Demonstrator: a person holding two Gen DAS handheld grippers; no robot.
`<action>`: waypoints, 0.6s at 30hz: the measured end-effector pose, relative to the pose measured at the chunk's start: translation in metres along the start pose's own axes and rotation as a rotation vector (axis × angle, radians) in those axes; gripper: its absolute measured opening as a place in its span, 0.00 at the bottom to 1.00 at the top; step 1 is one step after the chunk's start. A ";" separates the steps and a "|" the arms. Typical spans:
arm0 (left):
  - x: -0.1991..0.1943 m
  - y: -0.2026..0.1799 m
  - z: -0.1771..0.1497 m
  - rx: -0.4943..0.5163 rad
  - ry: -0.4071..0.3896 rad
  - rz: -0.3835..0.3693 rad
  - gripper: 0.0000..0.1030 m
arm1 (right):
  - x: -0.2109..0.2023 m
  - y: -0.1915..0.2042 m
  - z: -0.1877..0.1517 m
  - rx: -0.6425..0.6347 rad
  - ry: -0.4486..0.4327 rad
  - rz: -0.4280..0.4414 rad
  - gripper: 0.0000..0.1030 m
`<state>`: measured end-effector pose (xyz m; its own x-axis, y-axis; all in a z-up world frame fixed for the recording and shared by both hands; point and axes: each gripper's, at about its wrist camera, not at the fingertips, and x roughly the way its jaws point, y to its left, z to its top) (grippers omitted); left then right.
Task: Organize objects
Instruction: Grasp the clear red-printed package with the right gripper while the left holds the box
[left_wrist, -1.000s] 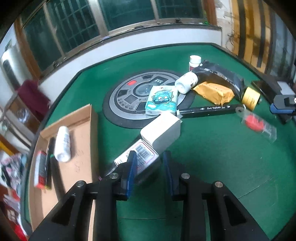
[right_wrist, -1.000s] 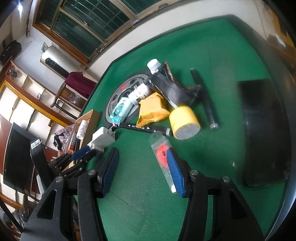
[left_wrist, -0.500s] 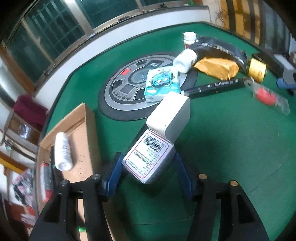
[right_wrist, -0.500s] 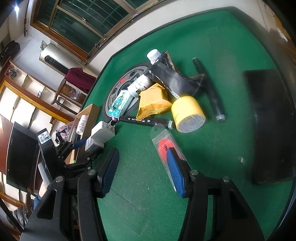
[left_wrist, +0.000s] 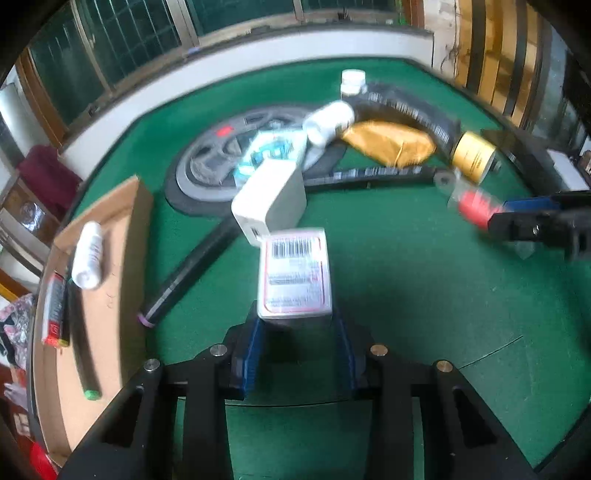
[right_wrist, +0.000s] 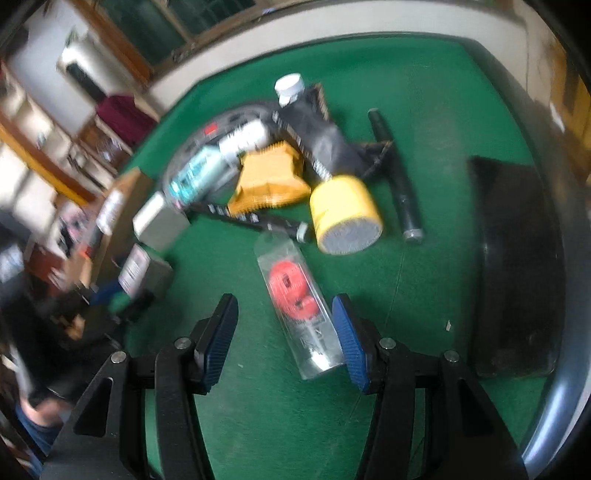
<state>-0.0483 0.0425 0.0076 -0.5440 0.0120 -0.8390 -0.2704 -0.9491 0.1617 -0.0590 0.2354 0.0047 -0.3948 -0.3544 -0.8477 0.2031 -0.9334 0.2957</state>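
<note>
Jaws of the left gripper (left_wrist: 295, 339) stand narrow around the near end of a small barcode-labelled box (left_wrist: 294, 273); they have just been closing with the box between them, and the pads look to be meeting its sides, though blur leaves the contact uncertain. Jaws of the right gripper (right_wrist: 284, 332) stand wide apart, straddling a clear packet with a red item inside (right_wrist: 295, 295) that lies flat on the green table (right_wrist: 424, 302), its lower end just beside the right-hand pad.

Just beyond the box sits a white charger block (left_wrist: 271, 201), touching or nearly touching its far end, with a black marker (left_wrist: 188, 273) lying alongside to the left. Farther left is the cardboard tray (left_wrist: 110, 295), already holding a white bottle (left_wrist: 88, 260). Farther back lie a tissue pack (left_wrist: 269, 153), a yellow pouch (left_wrist: 388, 142) and a yellow tape roll (left_wrist: 472, 157).

Risk: the grip is only on the box's end, so lifting could let it pivot or slip, or knock the charger block. The packet is thin and slick and may slide away from the closing pads.

Compared with a second ago, the box now sits squarely between the left jaws, lengthwise rather than skewed, and the packet lies between the right jaws instead of off to one side.
</note>
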 end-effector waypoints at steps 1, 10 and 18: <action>0.001 -0.001 -0.001 0.007 -0.009 0.005 0.31 | 0.002 0.007 -0.002 -0.049 -0.022 -0.039 0.50; -0.008 0.015 -0.016 -0.142 -0.049 -0.118 0.28 | 0.010 0.029 -0.016 -0.238 -0.064 -0.116 0.24; -0.040 0.035 -0.035 -0.242 -0.130 -0.189 0.28 | -0.008 0.035 -0.020 -0.195 -0.106 0.075 0.24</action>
<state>-0.0081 -0.0023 0.0284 -0.6034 0.2206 -0.7663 -0.1883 -0.9732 -0.1319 -0.0307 0.2061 0.0126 -0.4617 -0.4360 -0.7725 0.4004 -0.8795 0.2571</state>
